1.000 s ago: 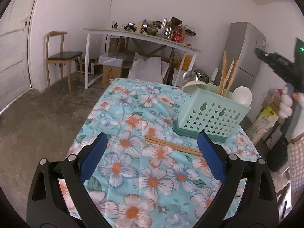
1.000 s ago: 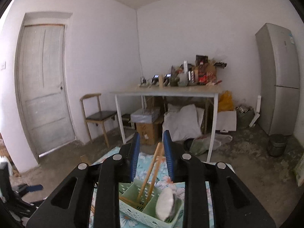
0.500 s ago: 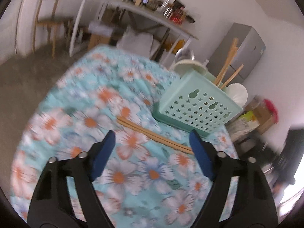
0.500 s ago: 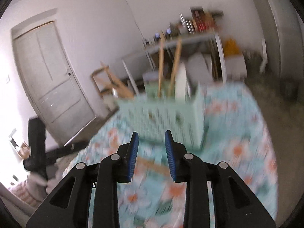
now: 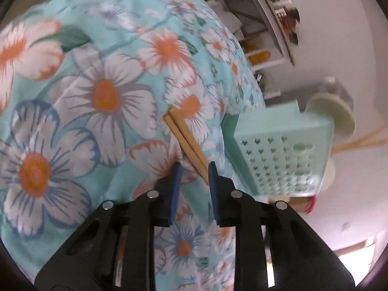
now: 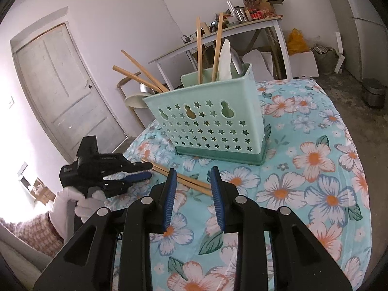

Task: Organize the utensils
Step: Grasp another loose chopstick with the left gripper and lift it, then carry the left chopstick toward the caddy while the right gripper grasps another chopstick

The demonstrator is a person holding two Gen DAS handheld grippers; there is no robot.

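Observation:
A pair of wooden chopsticks [image 5: 186, 143] [image 6: 191, 181] lies on the floral tablecloth [image 6: 315, 169] in front of a mint-green star-holed caddy [image 6: 208, 126] [image 5: 278, 150]. The caddy holds more chopsticks [image 6: 215, 46] and a white spoon [image 6: 225, 58]. My left gripper [image 5: 194, 167] [image 6: 148, 171] is low over the cloth and its jaws are closing. The near end of the pair lies between its blue pads, with a gap still showing. My right gripper [image 6: 192, 172] hovers over the pair's other end, jaws a narrow way apart and holding nothing.
A white-gloved hand [image 6: 70, 201] holds the left gripper at the table's left edge. A cream dish [image 6: 135, 101] [image 5: 327, 114] sits behind the caddy. Beyond stand a cluttered white table [image 6: 218, 34], a door [image 6: 60, 84] and a small grey bin [image 6: 373, 92].
The left gripper sank and rolled toward the loose chopsticks, and its jaws narrowed from wide. The right gripper dropped from above the caddy to just over the cloth, its gap unchanged.

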